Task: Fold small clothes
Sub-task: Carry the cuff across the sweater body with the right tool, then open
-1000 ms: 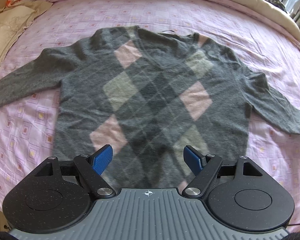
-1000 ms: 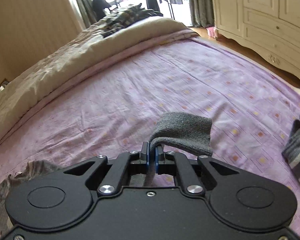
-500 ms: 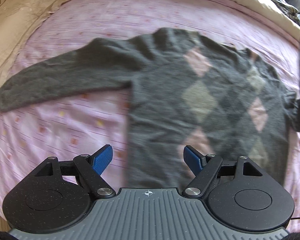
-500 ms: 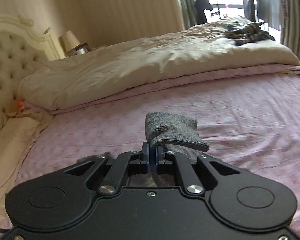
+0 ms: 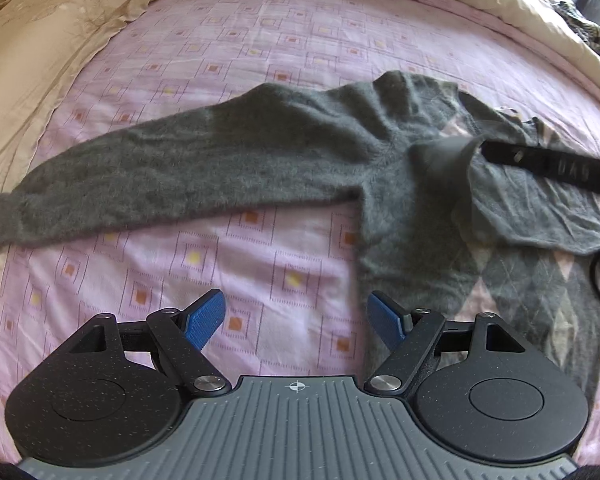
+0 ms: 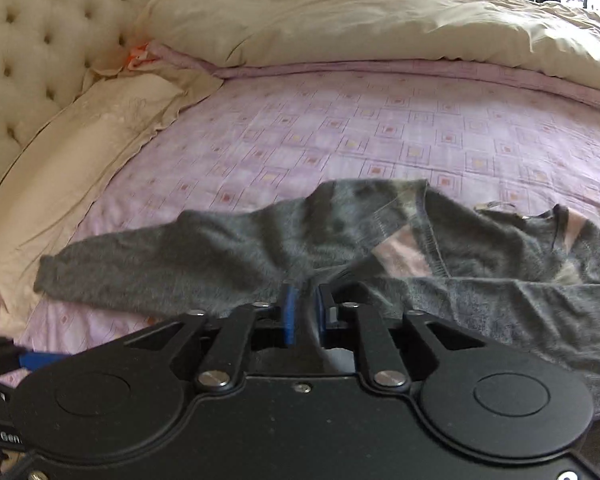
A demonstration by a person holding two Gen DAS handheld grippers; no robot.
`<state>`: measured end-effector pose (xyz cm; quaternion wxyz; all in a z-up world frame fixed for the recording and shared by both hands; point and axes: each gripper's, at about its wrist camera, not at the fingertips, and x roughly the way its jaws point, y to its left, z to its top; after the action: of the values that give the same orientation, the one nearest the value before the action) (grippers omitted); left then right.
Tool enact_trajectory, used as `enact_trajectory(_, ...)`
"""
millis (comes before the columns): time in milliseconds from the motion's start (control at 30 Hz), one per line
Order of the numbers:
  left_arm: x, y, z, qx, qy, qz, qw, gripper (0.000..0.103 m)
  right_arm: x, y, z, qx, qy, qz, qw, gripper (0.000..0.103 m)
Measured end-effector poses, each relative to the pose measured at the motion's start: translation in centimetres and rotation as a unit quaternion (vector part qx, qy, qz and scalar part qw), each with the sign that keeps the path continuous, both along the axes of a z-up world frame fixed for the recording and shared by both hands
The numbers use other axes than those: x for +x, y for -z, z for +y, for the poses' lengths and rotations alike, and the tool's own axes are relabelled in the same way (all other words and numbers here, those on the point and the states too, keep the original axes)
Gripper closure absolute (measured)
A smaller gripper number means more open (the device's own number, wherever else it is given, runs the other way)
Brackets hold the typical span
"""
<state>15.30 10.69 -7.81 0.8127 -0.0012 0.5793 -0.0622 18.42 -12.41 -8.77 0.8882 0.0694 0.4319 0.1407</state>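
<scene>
Left wrist view: a grey argyle sweater (image 5: 380, 168) lies flat on a bed's pink patterned sheet (image 5: 220, 48), one sleeve (image 5: 160, 176) stretched out toward the cream pillow (image 5: 40, 48). The left tool (image 5: 296, 320) hovers over the sheet near the sweater's hem, blue pads spread wide, holding nothing. The other sleeve (image 5: 520, 208) is folded across the sweater's chest, its cuff pinched in the right tool (image 6: 305, 312), jaws narrow.
</scene>
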Motion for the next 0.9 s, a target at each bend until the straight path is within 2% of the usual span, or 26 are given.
enact_trajectory(33,0.2,0.0,-0.1,-0.001,0.003,-0.002,1.0000,0.026,-0.6,-0.2,0.1,0.001,0.000,-0.001,1.000,0.058)
enact_trajectory(67,0.4,0.0,-0.4,-0.004,0.005,-0.003,1.0000,0.026,-0.9,-0.4,-0.3,0.001,0.001,-0.003,1.000,0.055)
enact_trajectory(333,2.6,0.2,-5.1,-0.024,0.032,-0.020,0.9990,0.026,-2.1,0.1,-7.1,-0.021,0.054,0.027,0.998,0.055)
enact_trajectory(500,4.0,1.1,-10.2,-0.025,0.074,-0.030,0.9965,0.026,-3.5,1.0,-12.7,-0.024,0.107,0.052,0.993,0.055)
enact_trajectory(700,5.7,2.6,-16.1,-0.011,0.122,-0.053,0.9910,0.026,-3.8,2.5,-17.0,-0.029,0.136,0.074,0.987,0.055)
enact_trajectory(833,6.7,3.5,-17.9,0.001,0.120,-0.067,0.9905,0.026,-2.8,4.4,-18.6,-0.035,0.138,0.096,0.985,0.055)
enact_trajectory(900,7.4,4.2,-17.9,0.022,0.109,-0.069,0.9914,0.026,-2.3,5.5,-19.2,-0.040,0.143,0.108,0.983,0.055)
